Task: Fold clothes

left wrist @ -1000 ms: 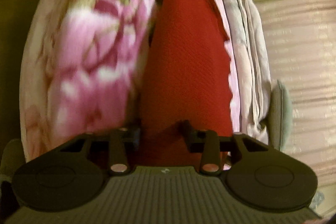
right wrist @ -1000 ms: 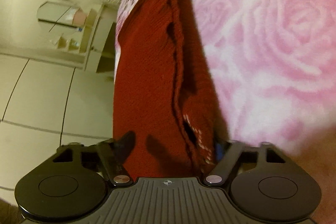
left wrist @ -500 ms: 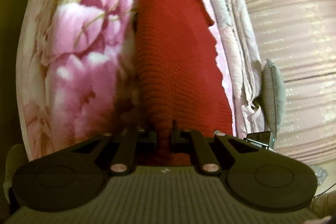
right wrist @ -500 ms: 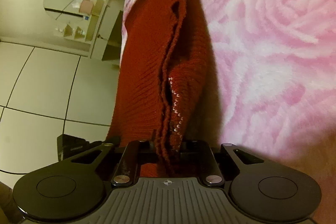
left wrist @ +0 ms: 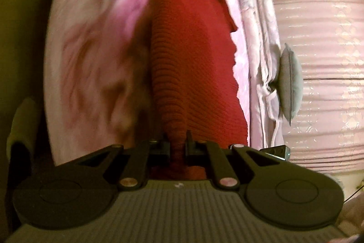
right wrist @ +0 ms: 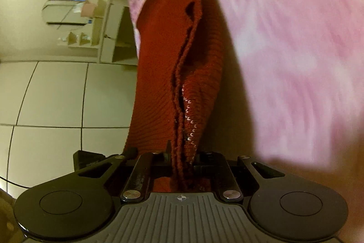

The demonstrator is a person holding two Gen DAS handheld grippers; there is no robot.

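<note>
**Red knit clamped at both ends**

While you look along the left wrist view, your left gripper (left wrist: 178,149) has its fingers drawn together on a bunched ribbed edge of the red knit garment (left wrist: 193,42), which runs away from you over the pink floral blanket (left wrist: 95,56). Beyond it, on the right, lie a pale folded quilt (left wrist: 257,22) and a small grey cushion (left wrist: 290,81) against a pink padded headboard (left wrist: 323,60). The blanket is smeared with blur, so its pattern cannot be read closely.

Turning to the right wrist view, your right gripper (right wrist: 182,156) is likewise closed on the garment (right wrist: 159,65), pinching several layered edges at once; a line of white stitching shows just above the fingers. The knit lies along the bed's edge, with the tiled floor (right wrist: 56,101) and a white shelf unit (right wrist: 113,35) to the left and the pink blanket (right wrist: 284,38) to the right.

Judge the fabric as soft, fairly thick and limp: it will sag between your two holds and stretch if pulled hard, and the fuzzy blanket will likely drag on it. The stacked layers on the right could slip apart, so hold all of them well within the pads. The ribbed hem and finished edges look like the firmest places to take it.
</note>
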